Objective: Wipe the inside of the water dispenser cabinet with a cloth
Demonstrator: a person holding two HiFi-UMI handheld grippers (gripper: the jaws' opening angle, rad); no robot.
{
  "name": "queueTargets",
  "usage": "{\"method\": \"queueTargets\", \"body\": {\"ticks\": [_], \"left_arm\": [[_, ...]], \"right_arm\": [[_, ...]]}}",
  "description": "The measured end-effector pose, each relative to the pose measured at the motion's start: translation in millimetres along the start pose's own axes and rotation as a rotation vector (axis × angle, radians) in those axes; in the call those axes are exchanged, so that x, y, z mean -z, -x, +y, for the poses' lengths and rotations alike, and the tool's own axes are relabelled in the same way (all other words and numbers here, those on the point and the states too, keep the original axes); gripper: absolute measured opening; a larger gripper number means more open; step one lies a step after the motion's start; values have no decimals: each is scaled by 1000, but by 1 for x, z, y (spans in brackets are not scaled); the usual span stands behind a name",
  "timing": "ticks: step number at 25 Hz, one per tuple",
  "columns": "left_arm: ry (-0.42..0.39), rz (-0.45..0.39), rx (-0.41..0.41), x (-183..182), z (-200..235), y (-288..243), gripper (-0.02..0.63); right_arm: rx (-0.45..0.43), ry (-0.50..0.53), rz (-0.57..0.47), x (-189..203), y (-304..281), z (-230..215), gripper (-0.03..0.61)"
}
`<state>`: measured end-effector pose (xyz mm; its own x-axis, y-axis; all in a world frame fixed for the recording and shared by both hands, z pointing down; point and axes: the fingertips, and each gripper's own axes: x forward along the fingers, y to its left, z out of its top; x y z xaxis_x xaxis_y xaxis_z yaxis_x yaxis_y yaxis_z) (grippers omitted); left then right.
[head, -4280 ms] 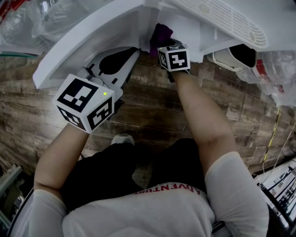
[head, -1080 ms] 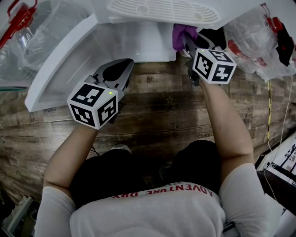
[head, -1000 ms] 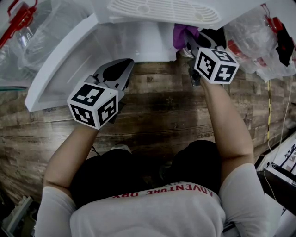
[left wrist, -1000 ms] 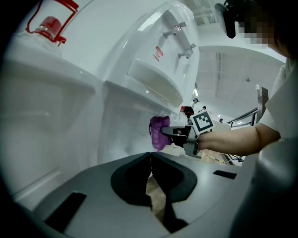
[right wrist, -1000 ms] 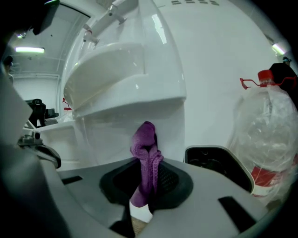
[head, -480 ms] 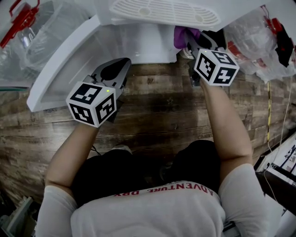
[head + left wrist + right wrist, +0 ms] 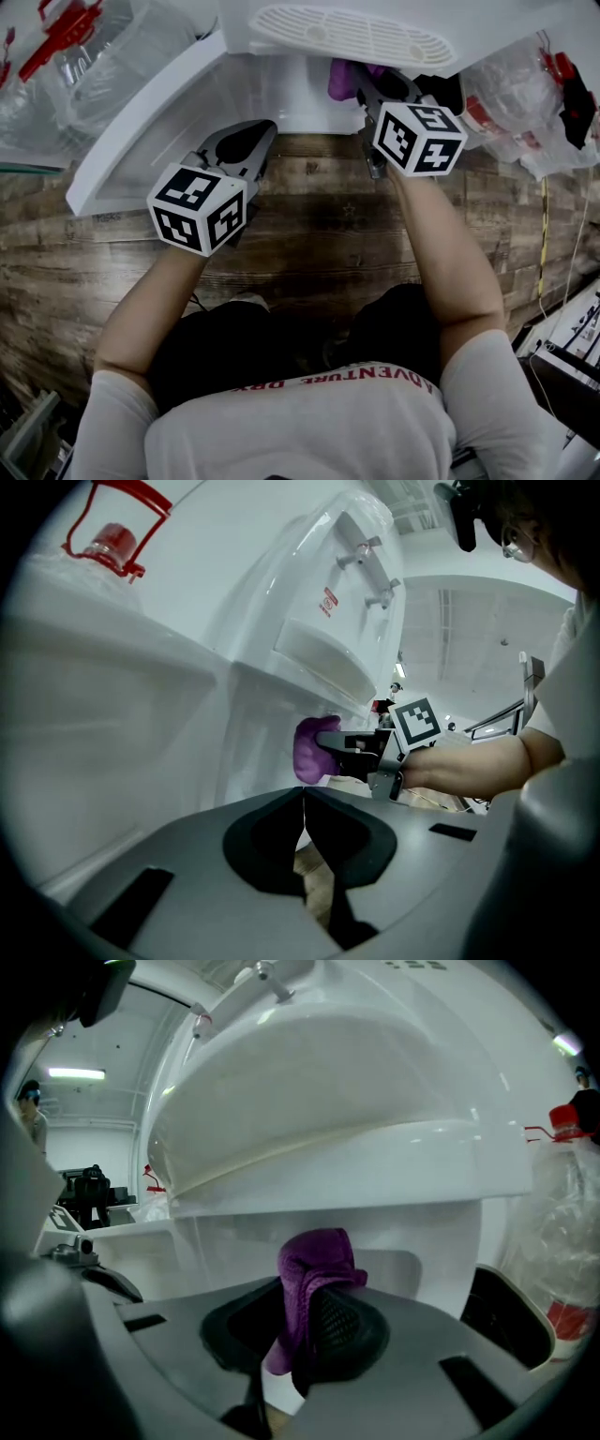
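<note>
A person leans over a wooden floor (image 7: 309, 234) with a gripper in each hand. The left gripper (image 7: 303, 803), jaws pressed together on nothing, hangs beside the open white door (image 7: 150, 122). The right gripper (image 7: 298, 1344) is clamped on a bunched purple cloth (image 7: 314, 1265). It holds the cloth at the mouth of the water dispenser cabinet (image 7: 216, 1232), beneath the slotted drip tray (image 7: 356, 36).
</note>
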<state>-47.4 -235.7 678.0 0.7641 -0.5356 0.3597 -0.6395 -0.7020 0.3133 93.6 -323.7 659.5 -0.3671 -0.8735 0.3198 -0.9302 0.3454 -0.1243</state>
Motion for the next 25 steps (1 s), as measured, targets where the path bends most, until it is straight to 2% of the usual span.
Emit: {"method": "queueTargets", "body": {"ticks": [16, 21, 25], "left_arm": [[35, -15, -36, 1, 18, 16, 28], [32, -6, -53, 6, 21, 19, 28], [22, -13, -54, 2, 18, 19, 28]], "right_arm": [[-216, 68, 0, -9, -44, 112, 63], [-237, 49, -7, -9, -48, 123, 63], [-220, 58, -4, -7, -45, 115, 63]]}}
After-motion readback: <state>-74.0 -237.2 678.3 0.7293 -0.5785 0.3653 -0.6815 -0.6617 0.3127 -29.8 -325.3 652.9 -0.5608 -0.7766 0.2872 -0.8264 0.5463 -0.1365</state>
